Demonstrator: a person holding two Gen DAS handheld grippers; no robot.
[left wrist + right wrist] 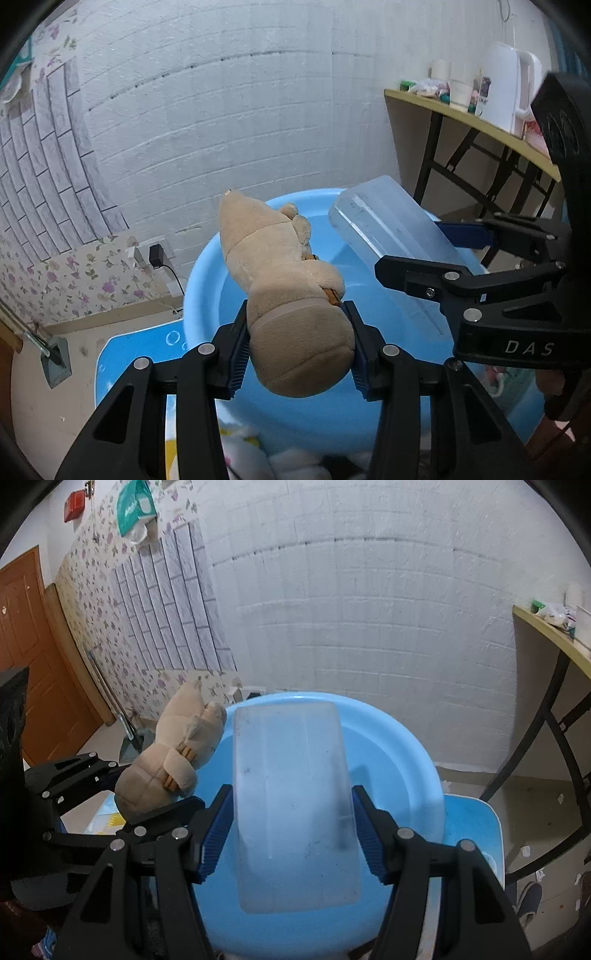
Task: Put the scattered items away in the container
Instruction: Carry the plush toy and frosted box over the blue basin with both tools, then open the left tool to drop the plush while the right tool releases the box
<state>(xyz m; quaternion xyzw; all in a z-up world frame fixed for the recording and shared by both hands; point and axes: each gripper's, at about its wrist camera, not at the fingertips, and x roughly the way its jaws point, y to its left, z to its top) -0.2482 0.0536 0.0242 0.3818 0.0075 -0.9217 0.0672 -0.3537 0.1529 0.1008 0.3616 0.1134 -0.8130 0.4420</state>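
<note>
Left wrist view: the left gripper (299, 347) pinches a beige plush toy animal with a tan collar (284, 291), its blue ribbed pads (238, 360) squeezed into the rounded end at 6 o'clock, while the rest of the body sticks out toward 11 o'clock above the round light-blue plastic basin (207, 280). The toy hangs over the basin's near-left part, not yet resting in it.

In the right wrist view, the right gripper (291, 834) clamps a frosted translucent plastic box (295, 797), rectangular with rounded corners, one pad on each long side near its lower half. The box is held over the middle of the basin (399, 746), its far end reaching toward 12 o'clock. The plush (173, 760) shows at 9 o'clock from it, just beside but apart from the box.

The basin sits on a blue mat with bubble print (147, 347) on the floor; a folding table with a white kettle (506, 88) stands at 2 o'clock.

Handling, as I judge it: the plush is light and soft, so the pads sink in and hold well; its thick end is a sound place to grip, though the free part may droop or swing. The box looks light, stiff and smooth, hence slippery; gripping across the narrow width near the middle keeps it from pivoting. Neither seems fragile, so a short drop into the basin should be harmless.
</note>
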